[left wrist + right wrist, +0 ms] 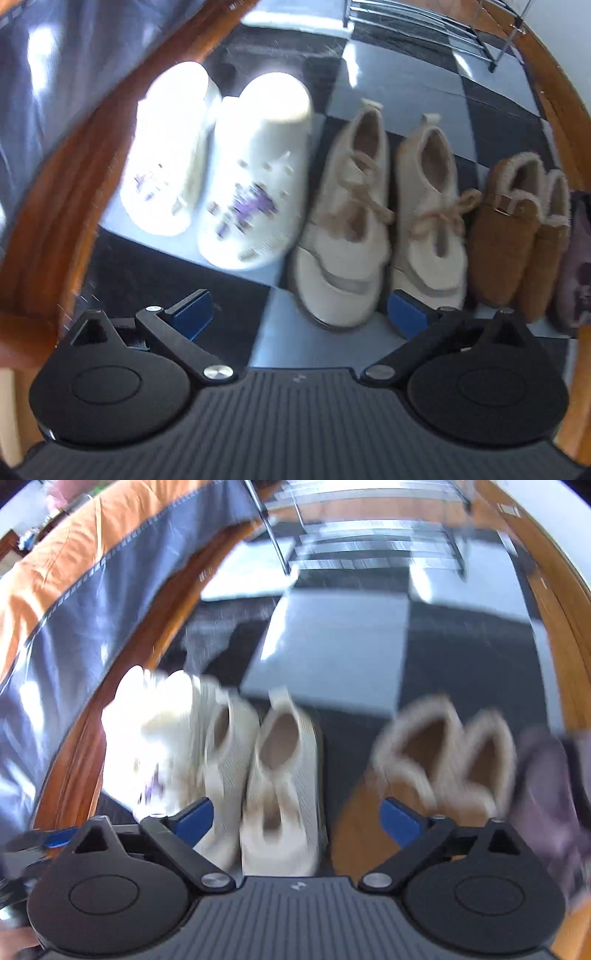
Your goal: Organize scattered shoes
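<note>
Both grippers, left gripper [301, 314] and right gripper [297, 821], spread wide, empty. Risk: low pass nudging aligned sneakers [376, 221] out of line.

It was a home, likely a bedroom. Bedding [74, 602] draped a wooden frame [74, 206]. Shoes [343, 221] lined a checkered floor [332, 642] near a metal rack [373, 542].

Left tool [301, 314] gapes empty above paired shoes [380, 221] in a row.
</note>
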